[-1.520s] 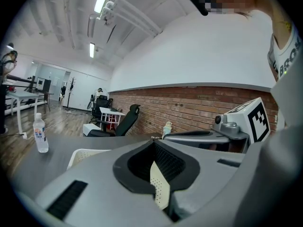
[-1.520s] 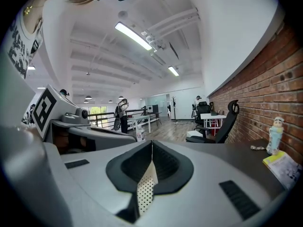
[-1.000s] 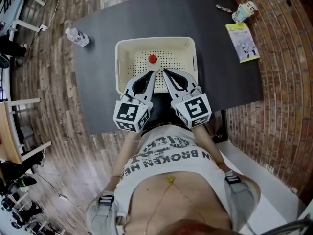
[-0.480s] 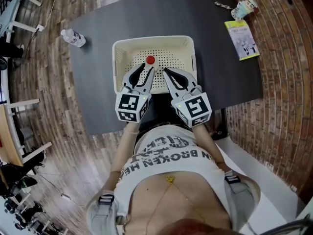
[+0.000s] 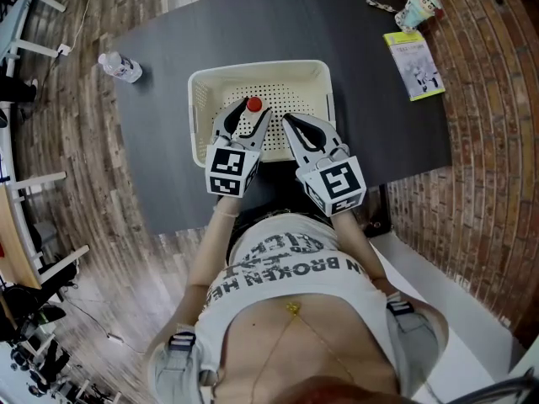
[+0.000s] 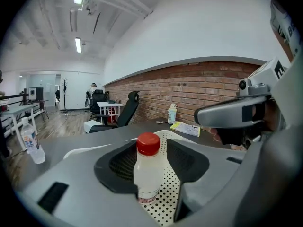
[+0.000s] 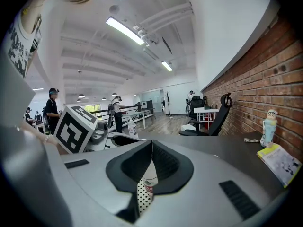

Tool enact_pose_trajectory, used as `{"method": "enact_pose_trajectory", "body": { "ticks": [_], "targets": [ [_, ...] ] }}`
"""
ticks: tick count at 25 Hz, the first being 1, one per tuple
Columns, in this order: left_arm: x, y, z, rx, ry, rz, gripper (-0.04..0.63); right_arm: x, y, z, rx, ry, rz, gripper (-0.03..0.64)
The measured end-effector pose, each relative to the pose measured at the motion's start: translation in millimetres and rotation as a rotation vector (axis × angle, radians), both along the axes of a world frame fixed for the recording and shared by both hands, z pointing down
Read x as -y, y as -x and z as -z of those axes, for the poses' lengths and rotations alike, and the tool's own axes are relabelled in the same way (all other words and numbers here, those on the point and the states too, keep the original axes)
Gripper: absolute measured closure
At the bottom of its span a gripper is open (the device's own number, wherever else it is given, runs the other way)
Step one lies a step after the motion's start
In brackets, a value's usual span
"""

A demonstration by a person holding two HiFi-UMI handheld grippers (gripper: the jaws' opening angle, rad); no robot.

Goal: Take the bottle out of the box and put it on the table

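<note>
As left hand-held gripper (image 6: 149, 150) opens, bottle (image 6: 147, 171) between

water bottle (image 5: 120, 66) far left; booklet (image 5: 415, 66); toy figure (image 5: 418, 11) far right

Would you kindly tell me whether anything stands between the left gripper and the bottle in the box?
Nothing visible does. The left gripper has its jaws, which have just been opening, apart on either side of the upright bottle inside the box, and they are not clamped on it.
</note>
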State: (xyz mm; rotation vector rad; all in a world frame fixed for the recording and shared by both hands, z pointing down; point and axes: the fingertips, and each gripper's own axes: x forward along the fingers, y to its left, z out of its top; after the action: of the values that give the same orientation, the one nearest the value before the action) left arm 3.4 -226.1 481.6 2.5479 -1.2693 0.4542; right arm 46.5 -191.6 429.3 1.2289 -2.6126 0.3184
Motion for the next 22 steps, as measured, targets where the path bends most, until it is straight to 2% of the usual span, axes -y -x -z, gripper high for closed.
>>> {"method": "enact_pose_trajectory", "body": {
  "ticks": [13, 22],
  "targets": [
    [4.1, 2.4, -1.3, 0.018, -0.019, 0.025, 0.439, -1.4, -2.7, -2.6, 0.0, 0.006, -0.002, 0.607],
    [2.7, 4.2, -3.8, -0.004, -0.001, 0.018, 0.439, -2.9, -3.0, -3.6, -0.005, 0.006, -0.003, 0.607]
  ]
}}
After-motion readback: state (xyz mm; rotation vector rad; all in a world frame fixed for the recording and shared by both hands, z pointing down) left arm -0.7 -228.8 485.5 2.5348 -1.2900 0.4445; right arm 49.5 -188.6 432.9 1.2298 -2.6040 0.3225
